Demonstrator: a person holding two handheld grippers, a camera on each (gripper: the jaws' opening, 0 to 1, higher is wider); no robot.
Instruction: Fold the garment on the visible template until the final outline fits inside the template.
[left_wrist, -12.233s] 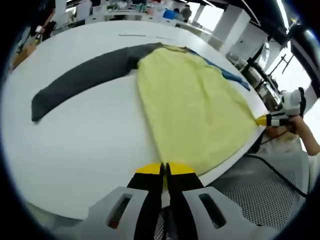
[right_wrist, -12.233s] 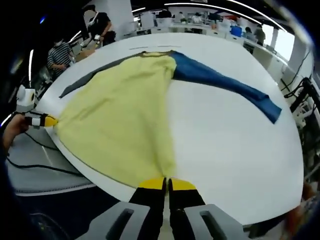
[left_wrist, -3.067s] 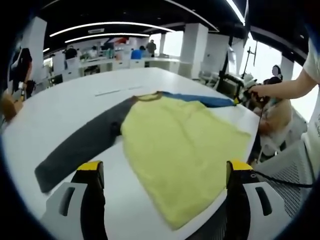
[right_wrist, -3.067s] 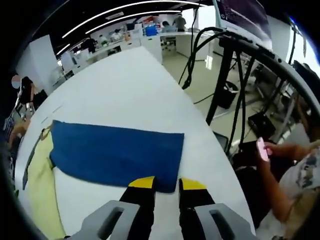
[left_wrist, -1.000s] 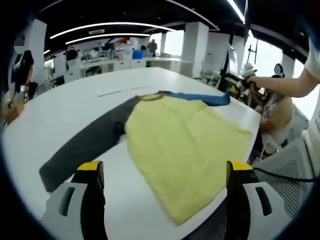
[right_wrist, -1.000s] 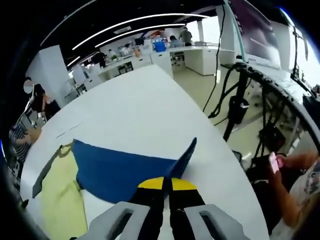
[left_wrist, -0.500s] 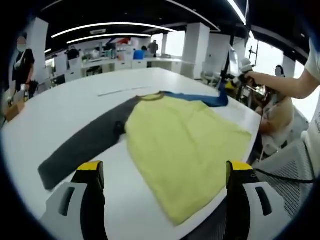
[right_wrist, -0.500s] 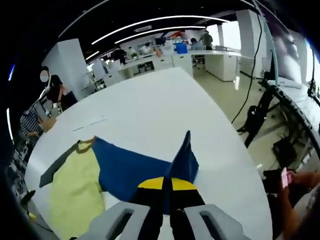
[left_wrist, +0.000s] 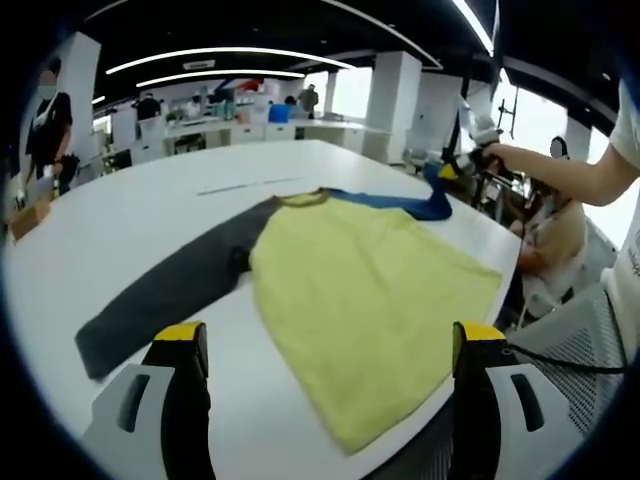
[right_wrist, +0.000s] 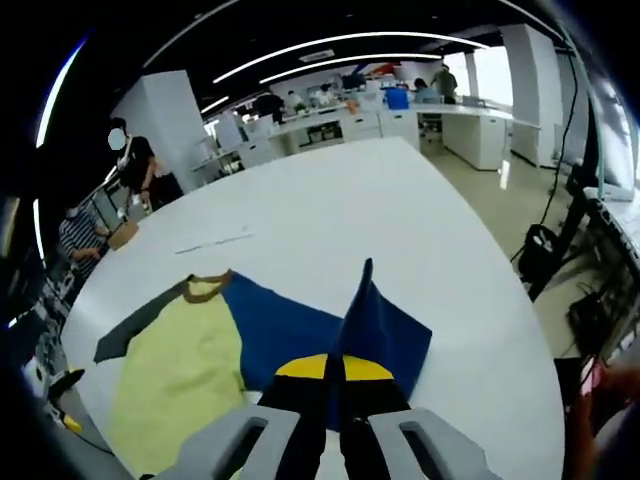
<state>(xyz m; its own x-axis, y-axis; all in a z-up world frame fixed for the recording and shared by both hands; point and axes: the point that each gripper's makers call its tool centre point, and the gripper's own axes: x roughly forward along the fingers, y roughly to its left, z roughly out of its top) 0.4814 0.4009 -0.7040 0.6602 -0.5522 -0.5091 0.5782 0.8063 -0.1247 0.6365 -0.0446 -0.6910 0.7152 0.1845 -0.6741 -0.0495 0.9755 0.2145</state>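
The right gripper (right_wrist: 334, 368), clenched on the blue sleeve (right_wrist: 300, 335), has carried it further toward the yellow shirt body (left_wrist: 365, 295). The left gripper (left_wrist: 325, 345) hangs released. The grey sleeve (left_wrist: 170, 295) lies flat on the white table (left_wrist: 120, 230).

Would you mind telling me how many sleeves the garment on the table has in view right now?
2. The grey sleeve lies flat, stretched out on the white table. The blue sleeve is lifted at its end, pinched in the right gripper.

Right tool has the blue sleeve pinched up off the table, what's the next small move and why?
Probably carry the blue sleeve across and lay it on the yellow body. The right tool is shut on its raised end, the sleeve lies outside the body, and the left tool hangs open.
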